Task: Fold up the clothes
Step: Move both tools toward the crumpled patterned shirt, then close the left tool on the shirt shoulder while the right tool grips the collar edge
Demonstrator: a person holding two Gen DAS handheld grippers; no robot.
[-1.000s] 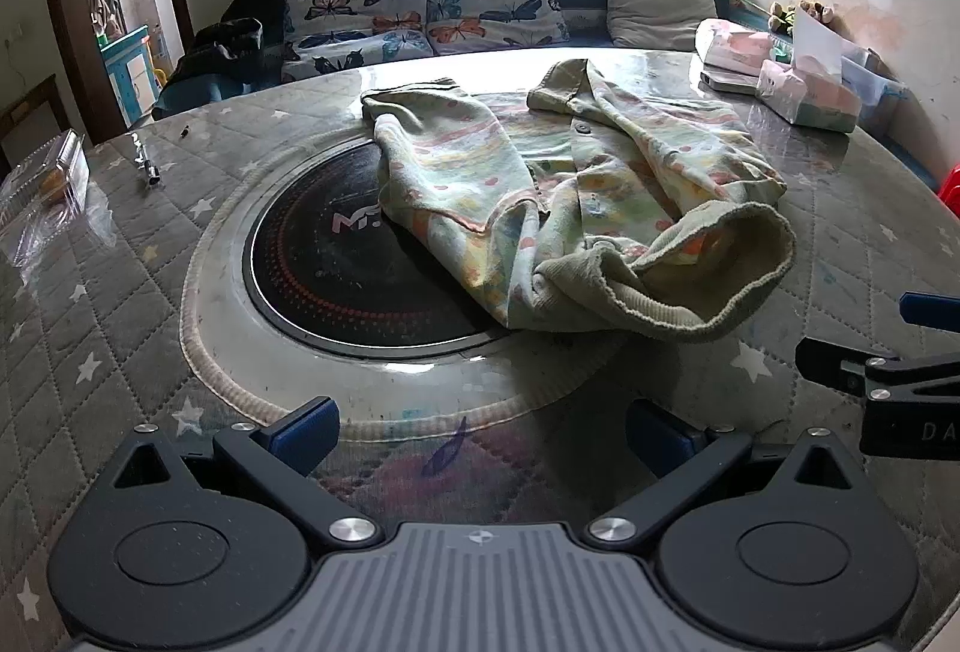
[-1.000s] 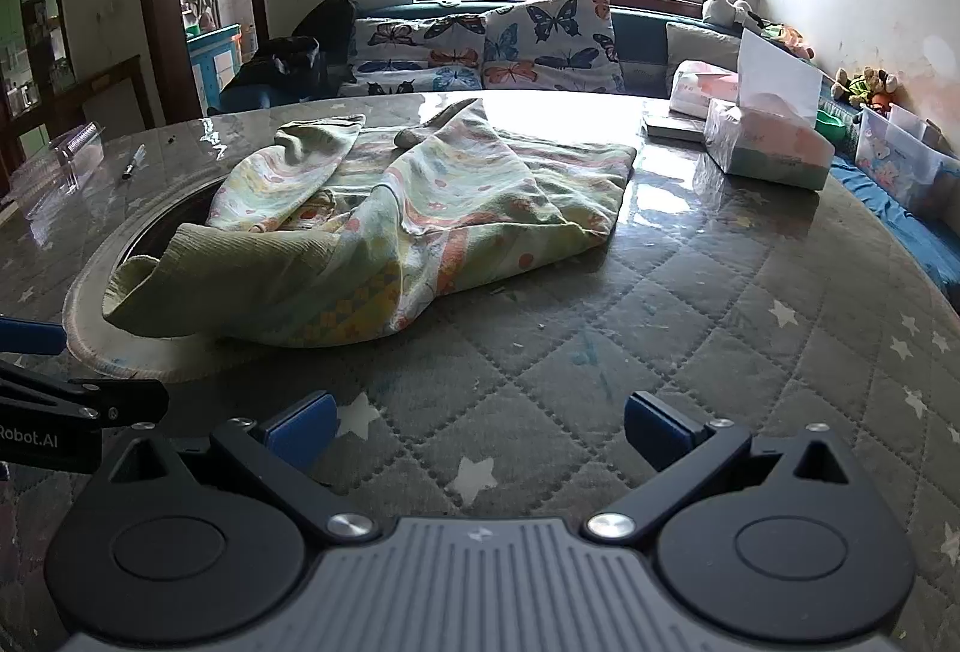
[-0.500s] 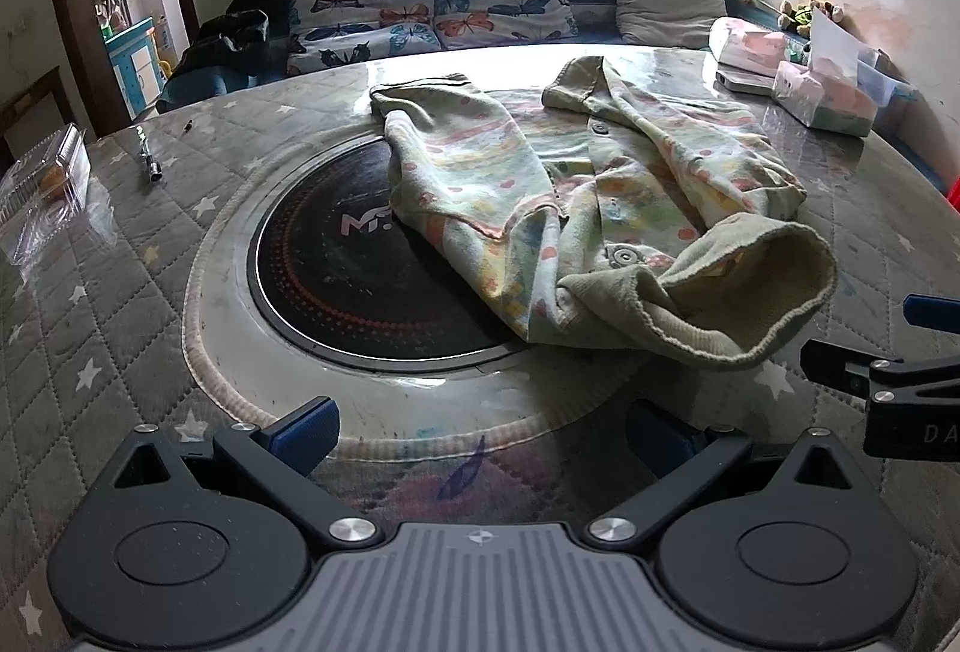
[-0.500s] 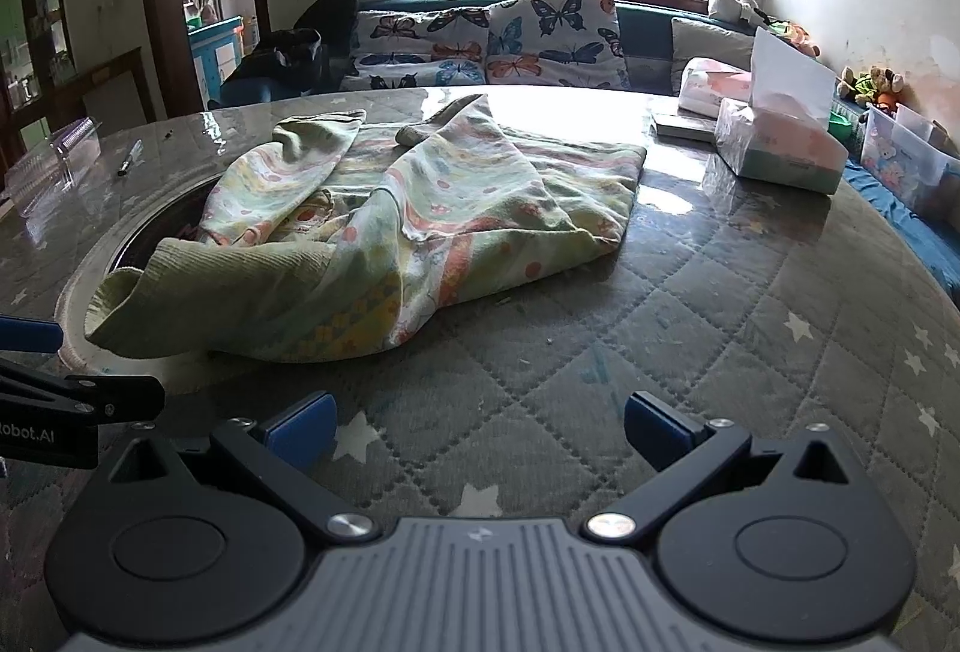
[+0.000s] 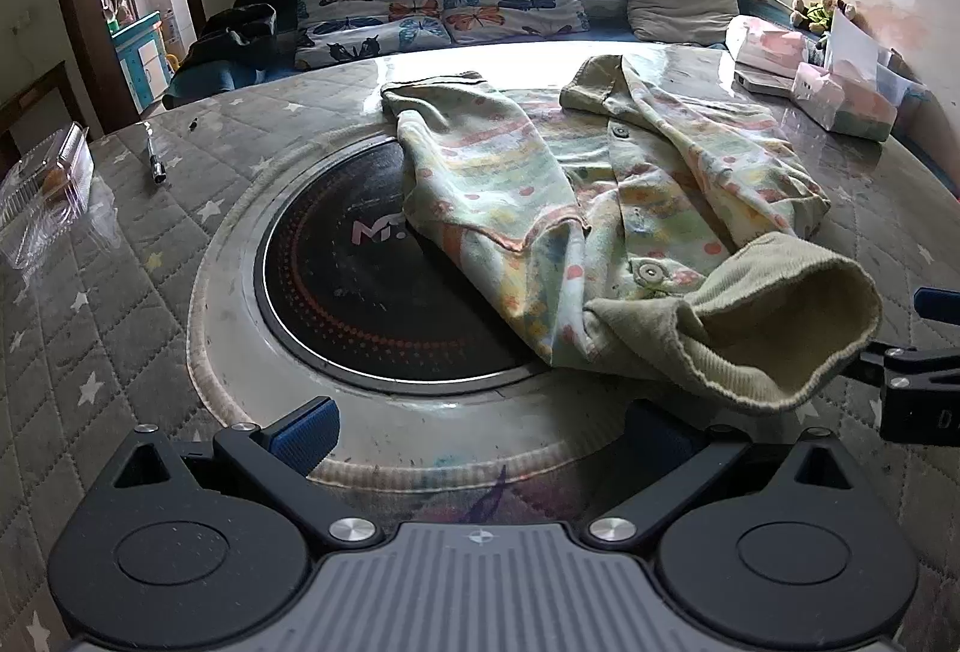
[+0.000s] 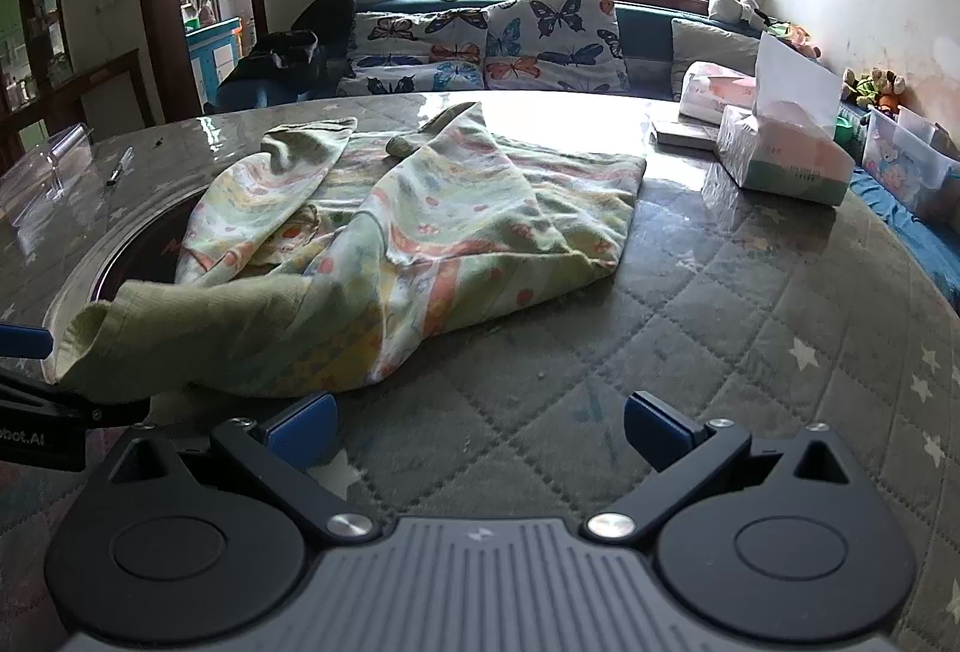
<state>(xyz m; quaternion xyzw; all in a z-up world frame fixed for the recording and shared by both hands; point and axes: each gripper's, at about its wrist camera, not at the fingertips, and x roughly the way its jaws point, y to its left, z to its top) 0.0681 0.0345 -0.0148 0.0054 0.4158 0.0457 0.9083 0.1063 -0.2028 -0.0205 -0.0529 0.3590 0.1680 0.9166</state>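
Note:
A crumpled pastel-patterned child's jacket with buttons lies on the round table, partly over the black hotplate. Its green ribbed hem bulges up at the near edge. In the right wrist view the same jacket spreads ahead and to the left, its ribbed hem nearest. My left gripper is open just short of the hem, nothing between its fingers. My right gripper is open too, its left finger next to the hem. Each gripper shows at the other view's edge.
The table has a grey quilted star cover under glass. Tissue boxes and a plastic bin sit at the right. A clear plastic container and a pen lie at the left. A sofa with butterfly cushions stands behind.
Both grippers have moved forward toward the jacket's near hem, which now looms larger and closer. Both stay open, and the jacket lies as before.

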